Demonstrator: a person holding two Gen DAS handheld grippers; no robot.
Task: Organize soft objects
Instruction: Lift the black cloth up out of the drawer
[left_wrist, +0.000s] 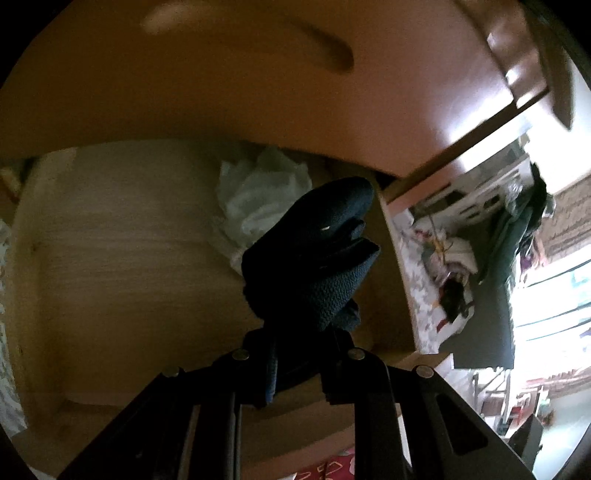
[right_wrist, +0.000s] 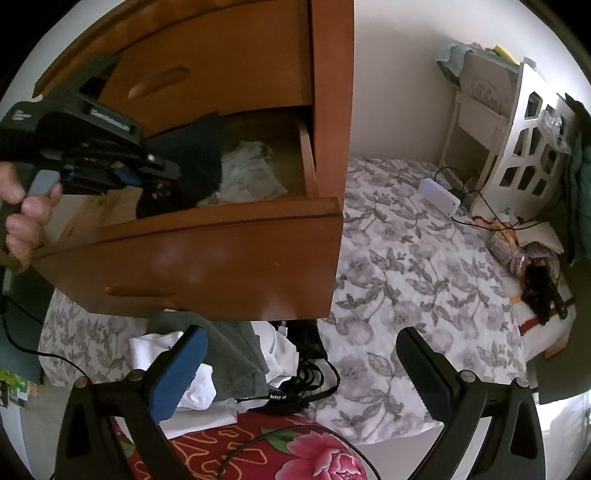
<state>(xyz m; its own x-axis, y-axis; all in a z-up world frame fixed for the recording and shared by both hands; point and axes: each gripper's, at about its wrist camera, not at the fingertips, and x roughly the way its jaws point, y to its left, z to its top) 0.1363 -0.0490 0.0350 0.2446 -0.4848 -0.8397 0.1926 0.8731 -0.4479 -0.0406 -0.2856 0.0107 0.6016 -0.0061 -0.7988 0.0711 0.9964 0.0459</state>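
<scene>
My left gripper (left_wrist: 301, 365) is shut on a folded dark blue cloth (left_wrist: 317, 254), holding it up over the open wooden drawer (left_wrist: 110, 258). A crumpled white cloth (left_wrist: 258, 195) lies in the drawer's back corner. In the right wrist view the left gripper (right_wrist: 155, 177), held in a person's hand (right_wrist: 26, 218), reaches into the drawer (right_wrist: 221, 258) with the dark cloth (right_wrist: 195, 158) beside the white cloth (right_wrist: 251, 173). My right gripper (right_wrist: 303, 373) stands open with nothing between its fingers, above a pile of white, grey and black clothes (right_wrist: 240, 369) on the bed.
The drawer sticks out of a wooden cabinet (right_wrist: 240, 66) over a bed with a grey floral sheet (right_wrist: 406, 288). A red floral fabric (right_wrist: 295, 450) lies at the bed's near edge. A white headboard (right_wrist: 524, 147), cables and small items crowd the far right.
</scene>
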